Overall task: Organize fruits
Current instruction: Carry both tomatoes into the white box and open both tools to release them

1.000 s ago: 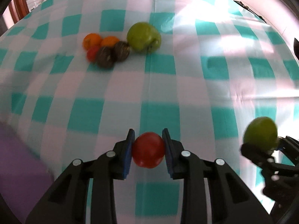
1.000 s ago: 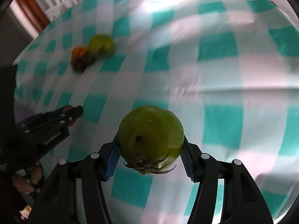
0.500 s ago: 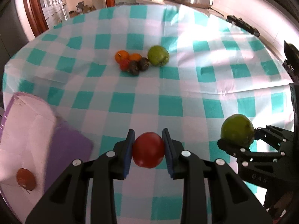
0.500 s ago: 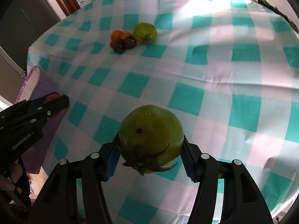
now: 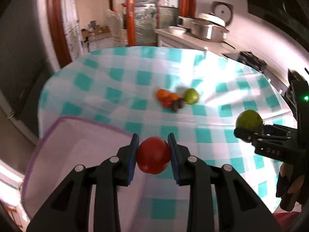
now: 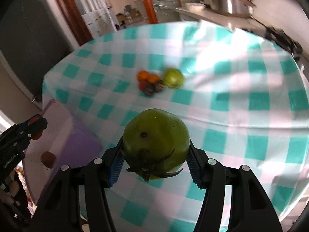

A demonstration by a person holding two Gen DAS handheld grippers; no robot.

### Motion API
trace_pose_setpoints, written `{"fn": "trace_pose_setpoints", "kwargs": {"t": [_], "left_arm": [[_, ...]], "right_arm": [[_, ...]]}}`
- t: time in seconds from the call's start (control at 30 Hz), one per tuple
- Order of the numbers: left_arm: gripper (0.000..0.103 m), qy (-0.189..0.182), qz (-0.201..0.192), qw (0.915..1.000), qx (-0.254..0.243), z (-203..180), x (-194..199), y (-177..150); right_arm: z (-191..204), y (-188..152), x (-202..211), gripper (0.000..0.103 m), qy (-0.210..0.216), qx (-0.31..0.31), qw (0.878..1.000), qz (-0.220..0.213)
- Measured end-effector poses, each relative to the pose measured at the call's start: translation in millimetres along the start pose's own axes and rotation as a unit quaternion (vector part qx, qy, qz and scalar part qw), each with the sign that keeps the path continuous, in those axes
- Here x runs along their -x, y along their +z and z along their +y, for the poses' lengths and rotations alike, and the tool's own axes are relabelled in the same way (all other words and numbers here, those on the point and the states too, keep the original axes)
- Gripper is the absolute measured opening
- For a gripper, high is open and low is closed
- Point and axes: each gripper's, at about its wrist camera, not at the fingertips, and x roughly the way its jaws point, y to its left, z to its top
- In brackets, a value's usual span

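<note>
1. Leftmost, we have a purple-rimmed bin (image 5: 81, 143) beside the tabletop (image 5: 212, 139); one brownish fruit (image 6: 47, 159) lies in it, and we judge it the place for the sorted fruit.
2. Our left gripper (image 5: 153, 154) is closed on a red tomato (image 5: 153, 155), pads on its opposite flanks, held over the bin's near edge.
   - We judge it light, smooth and fairly soft, so a gentle squeeze across the middle suits it; a hard pinch could bruise or split the skin.
3. Further off, mid-cloth, a cluster of small fruits (image 5: 170, 101) sits touching: two orange, one red, two dark, with a green fruit (image 5: 191, 96) against its right side. Packed so close, we expect neighbours to roll when one is taken.
4. Our right gripper (image 6: 155, 160) clamps a green tomato (image 6: 156, 143), calyx facing the camera, held above the tabletop.
   - It looks bigger and firmer, probably heavier; the pads grip its widest part, which we think is right.
5. Nothing stands between either gripper and the bin, though the two grippers are near enough to crowd each other there.
</note>
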Motion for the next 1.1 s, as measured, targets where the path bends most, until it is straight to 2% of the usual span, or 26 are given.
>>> {"fn": "trace_pose_setpoints", "kwargs": {"t": [0.33,0.47,0.6,0.73,0.9,1.0,1.1], "left_arm": [[0.031,0.051,0.042,0.997,0.041,102,29,-55],[0.031,0.067,0.047,0.9954,0.051,131,37,-70],[0.031,0.073,0.068,0.9933,0.058,152,33,-84],[0.031,0.063,0.107,0.9906,0.056,169,22,-101],[0.031,0.035,0.163,0.9854,0.033,170,-3,-115],[0.031,0.009,0.202,0.9794,-0.005,158,-19,-125],[0.031,-0.007,0.243,0.9689,-0.047,146,-37,-138]], "right_arm": [[125,9,-13,0.058,0.063,0.076,0.995,0.014],[169,9,-24,0.058,0.081,0.103,0.991,0.026],[212,7,-48,0.058,0.084,0.141,0.985,0.054],[245,3,-82,0.057,0.078,0.168,0.978,0.097],[270,2,-126,0.057,0.053,0.184,0.97,0.149],[283,2,-150,0.057,0.036,0.204,0.964,0.169],[293,2,-176,0.057,0.024,0.207,0.958,0.198]]}}
